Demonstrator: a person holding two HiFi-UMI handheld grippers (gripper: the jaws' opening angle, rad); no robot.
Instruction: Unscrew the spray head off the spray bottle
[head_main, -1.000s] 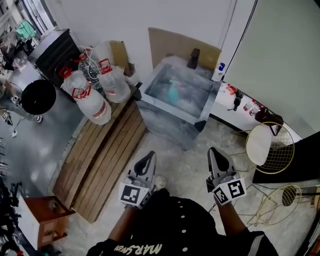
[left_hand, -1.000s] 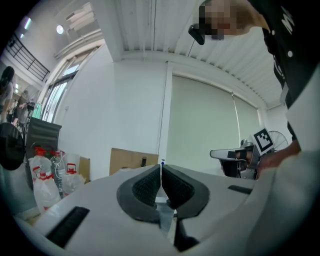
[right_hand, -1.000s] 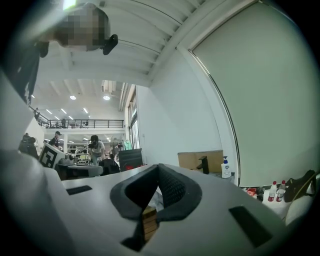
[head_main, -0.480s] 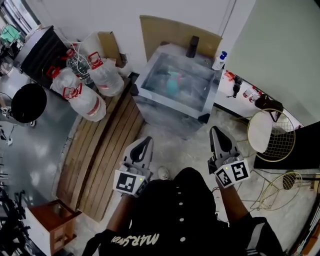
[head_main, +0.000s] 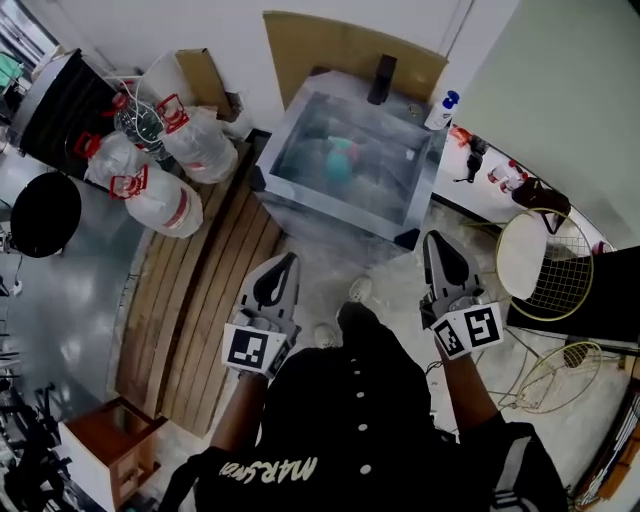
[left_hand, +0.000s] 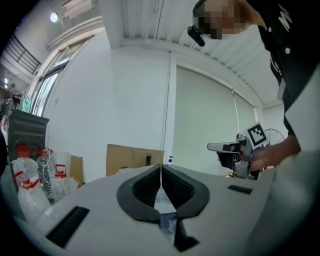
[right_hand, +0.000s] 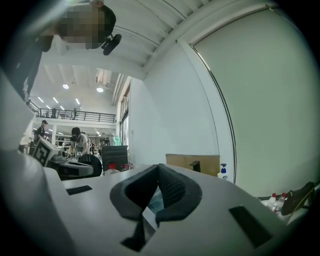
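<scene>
Both claws shut and empty. Left gripper (head_main: 283, 268): jaws pressed together along their length, nothing between them. Right gripper (head_main: 438, 245): same, pads meeting, nothing held. Both are held low in front of the person's torso, pointing forward, well apart from each other and short of any work surface.

Below them is only marbled floor and the person's shoes. A wooden pallet (head_main: 200, 300) lies to the left, and beyond it is a heap of big water jugs (head_main: 165, 205). A wire chair (head_main: 545, 265) sits off to the right.

Straight ahead is a clear-walled box (head_main: 335, 208) on the floor. Inside it is a teal object (head_main: 340, 165), most likely the spray bottle, but it's blurred through the plastic and I can't make out the head or how it lies. A cardboard sheet (head_main: 330, 50) leans on the wall behind. A small white bottle with a blue top (head_main: 441, 112) stands at the wall, just past the box's far right corner. It could also be the target, I can't rule that out.

Step, as I read it: approach only. No contact yet, unscrewing not begun.

Next move probably calls for:
- closing in over the box
- opening both claws
- one clamping the bottle body, the other taking the head at its collar
- twisting the head against the held body

Risk: a smooth bottle may spin in the holding claw.
</scene>
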